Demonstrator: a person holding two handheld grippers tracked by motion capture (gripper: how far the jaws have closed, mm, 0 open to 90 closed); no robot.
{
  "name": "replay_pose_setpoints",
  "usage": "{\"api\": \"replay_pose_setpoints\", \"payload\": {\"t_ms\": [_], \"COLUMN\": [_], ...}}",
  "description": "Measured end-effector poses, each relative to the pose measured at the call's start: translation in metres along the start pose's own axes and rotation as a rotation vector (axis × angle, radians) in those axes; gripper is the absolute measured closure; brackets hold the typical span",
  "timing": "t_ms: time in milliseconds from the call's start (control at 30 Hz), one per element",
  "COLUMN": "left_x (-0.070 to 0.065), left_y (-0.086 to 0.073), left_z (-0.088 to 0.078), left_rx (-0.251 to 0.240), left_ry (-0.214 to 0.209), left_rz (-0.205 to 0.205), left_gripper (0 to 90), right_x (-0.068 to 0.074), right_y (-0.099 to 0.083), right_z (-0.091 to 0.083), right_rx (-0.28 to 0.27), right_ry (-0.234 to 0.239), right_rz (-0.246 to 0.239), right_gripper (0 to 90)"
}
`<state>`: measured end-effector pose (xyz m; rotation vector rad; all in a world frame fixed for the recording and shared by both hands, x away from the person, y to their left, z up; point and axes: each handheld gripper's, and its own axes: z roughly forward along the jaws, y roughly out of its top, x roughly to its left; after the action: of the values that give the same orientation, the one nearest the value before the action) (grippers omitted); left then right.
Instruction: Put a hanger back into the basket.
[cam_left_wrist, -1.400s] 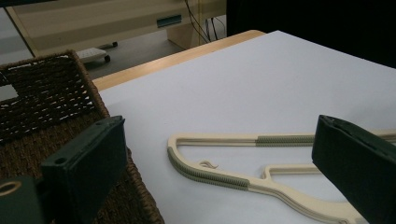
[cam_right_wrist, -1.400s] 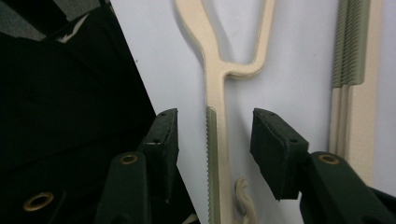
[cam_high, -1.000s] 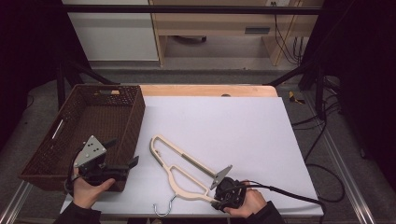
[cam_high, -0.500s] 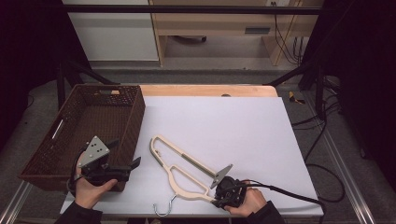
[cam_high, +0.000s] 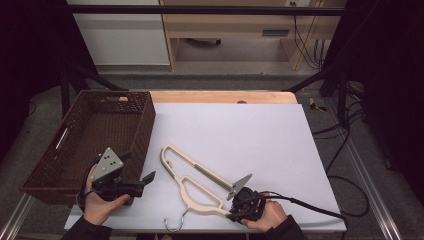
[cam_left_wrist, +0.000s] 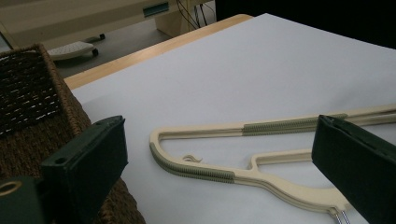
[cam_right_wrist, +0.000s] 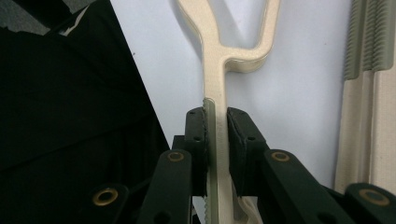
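Note:
A cream plastic hanger (cam_high: 196, 182) with grey-green ribbed grips lies flat on the white table top, its metal hook (cam_high: 175, 225) pointing to the front edge. My right gripper (cam_high: 235, 214) sits at the hanger's near right end, where its jaws have just been closing. In the right gripper view they are shut on the hanger's arm (cam_right_wrist: 215, 93), pads pressing both sides. My left gripper (cam_high: 146, 181) is held beside the basket, left of the hanger. In the left gripper view it (cam_left_wrist: 219, 128) stands wide open, with the hanger (cam_left_wrist: 201, 170) lying ahead, untouched.
A dark brown wicker basket (cam_high: 146, 125) stands at the table's left side, and its wall (cam_left_wrist: 42, 116) is close to my left jaw. A wooden strip (cam_high: 220, 96) runs along the table's back edge. The right gripper's cable (cam_high: 310, 210) trails off to the right.
The left gripper has shifted slightly up and toward the hanger. The right hand and the hanger have stayed in place.

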<state>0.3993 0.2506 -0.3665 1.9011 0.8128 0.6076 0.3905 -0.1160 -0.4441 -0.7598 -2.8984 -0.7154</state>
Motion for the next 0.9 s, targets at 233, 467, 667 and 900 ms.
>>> {"api": "replay_pose_setpoints", "payload": {"t_ms": [233, 467, 667, 900], "left_x": [-0.0023, -0.0034, -0.0038, -0.0047], "left_y": [-0.0004, -0.0016, -0.0037, -0.0036], "left_z": [0.0017, 0.0035, 0.0066, 0.0067], "left_rx": [0.005, 0.005, 0.016, 0.014], "left_ry": [-0.007, -0.013, -0.021, -0.025], "left_rz": [0.003, 0.003, 0.003, 0.004], "left_gripper": [3.4, 3.8, 4.4, 4.5], "right_x": [-0.0002, -0.0004, -0.0013, -0.0014], "right_y": [0.0000, 0.0001, -0.0008, -0.0005], "right_z": [-0.0040, 0.0009, 0.0037, -0.0007], "right_rx": [-0.021, 0.007, 0.039, 0.012], "right_ry": [0.014, 0.014, 0.012, 0.009], "right_rz": [0.002, 0.003, -0.009, 0.013], "right_gripper": [78.9, 78.7, 78.4, 78.3]}}
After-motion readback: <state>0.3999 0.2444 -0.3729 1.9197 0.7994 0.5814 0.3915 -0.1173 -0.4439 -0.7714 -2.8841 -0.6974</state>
